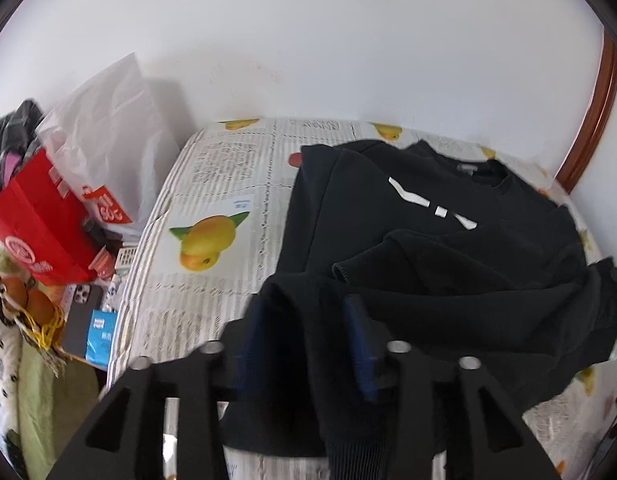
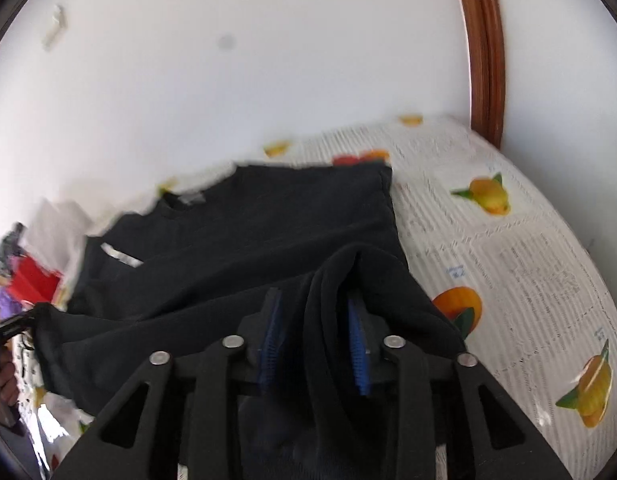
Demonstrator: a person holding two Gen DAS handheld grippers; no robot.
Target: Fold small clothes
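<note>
A black sweatshirt (image 1: 428, 216) with white chest marks lies on the fruit-print tablecloth (image 1: 212, 184), collar toward the wall, sleeves folded inward. My left gripper (image 1: 308, 312) is shut on the sweatshirt's bottom hem at its left corner and holds it lifted off the table. My right gripper (image 2: 316, 316) is shut on the hem of the same sweatshirt (image 2: 244, 224) at its right corner. The hem hangs stretched between the two grippers. The blue pads (image 2: 358, 344) show beside the pinched cloth.
A red bag (image 1: 40, 224), a white plastic bag (image 1: 108, 136), a phone (image 1: 82, 320) and clutter lie off the table's left edge. A wooden frame (image 2: 484, 48) stands at the right by the white wall. The tablecloth (image 2: 508, 264) is bare to the sweatshirt's right.
</note>
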